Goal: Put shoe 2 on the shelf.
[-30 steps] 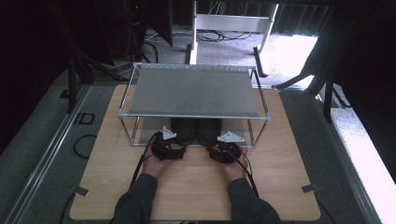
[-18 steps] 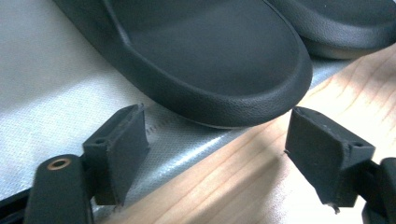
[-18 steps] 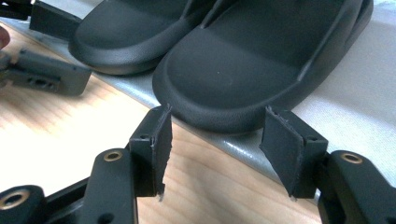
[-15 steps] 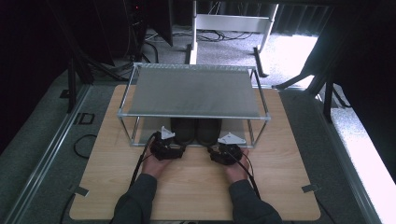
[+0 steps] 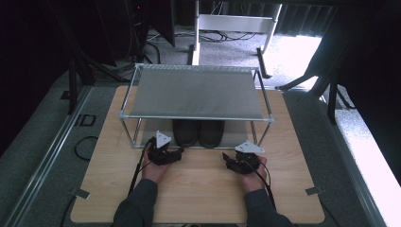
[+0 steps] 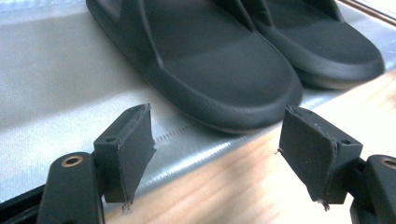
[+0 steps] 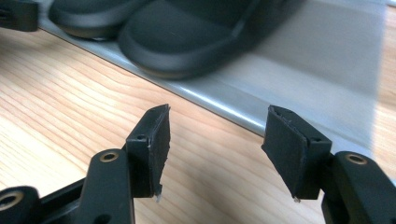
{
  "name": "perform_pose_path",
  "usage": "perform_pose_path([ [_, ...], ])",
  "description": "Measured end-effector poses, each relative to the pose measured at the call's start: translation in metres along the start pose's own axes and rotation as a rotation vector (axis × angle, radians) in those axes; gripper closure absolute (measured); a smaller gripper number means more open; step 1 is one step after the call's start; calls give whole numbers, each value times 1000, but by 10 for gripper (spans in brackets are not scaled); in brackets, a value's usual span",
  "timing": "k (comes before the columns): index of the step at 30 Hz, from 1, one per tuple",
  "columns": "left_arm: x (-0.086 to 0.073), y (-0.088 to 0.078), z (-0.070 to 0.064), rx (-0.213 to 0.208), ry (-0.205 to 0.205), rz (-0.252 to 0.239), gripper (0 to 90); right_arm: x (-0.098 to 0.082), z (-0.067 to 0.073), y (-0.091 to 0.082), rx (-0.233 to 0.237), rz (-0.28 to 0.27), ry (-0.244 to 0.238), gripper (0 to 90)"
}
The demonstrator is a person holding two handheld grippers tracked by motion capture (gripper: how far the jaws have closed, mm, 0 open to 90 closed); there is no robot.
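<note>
A pair of black slippers (image 5: 198, 132) stands side by side on the lower shelf of a metal rack (image 5: 196, 93), heels toward me. The left gripper (image 5: 165, 153) is held just in front of the left slipper (image 6: 205, 65), open, with nothing between its jaws. Its pads (image 6: 133, 140) hover over the shelf's front edge. The right gripper (image 5: 242, 161) sits on the wooden table (image 5: 198, 189) to the right of the pair, open and empty. In the right gripper view the right slipper (image 7: 187, 32) lies ahead and to the left, beyond the pads (image 7: 156, 140).
The rack's grey top shelf (image 5: 196, 92) overhangs the slippers, with thin metal posts (image 5: 124, 125) at its corners. The grey lower shelf mat (image 7: 317, 60) runs to the right of the slippers. Cables (image 5: 137, 170) trail from both grippers. Dark stands and floor surround the table.
The right gripper has drawn back toward me and a little right, away from the rack. The left gripper has stayed close to the left slipper.
</note>
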State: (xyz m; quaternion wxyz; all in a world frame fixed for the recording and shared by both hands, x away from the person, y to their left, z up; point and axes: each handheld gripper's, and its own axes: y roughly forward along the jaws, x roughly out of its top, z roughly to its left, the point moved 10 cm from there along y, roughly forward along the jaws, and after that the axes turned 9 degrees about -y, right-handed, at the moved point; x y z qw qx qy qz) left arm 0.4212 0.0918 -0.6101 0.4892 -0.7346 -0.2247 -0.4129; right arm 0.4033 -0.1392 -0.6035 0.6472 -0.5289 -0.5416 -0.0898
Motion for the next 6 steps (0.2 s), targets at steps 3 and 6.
perform_pose_path([
  [3,-4,-5,-3,-5,7,1,263,-7,-10,-7,-15,8,18,402],
  [6,-6,-8,-4,-8,13,1,263,-12,-16,-12,-24,14,26,398],
])
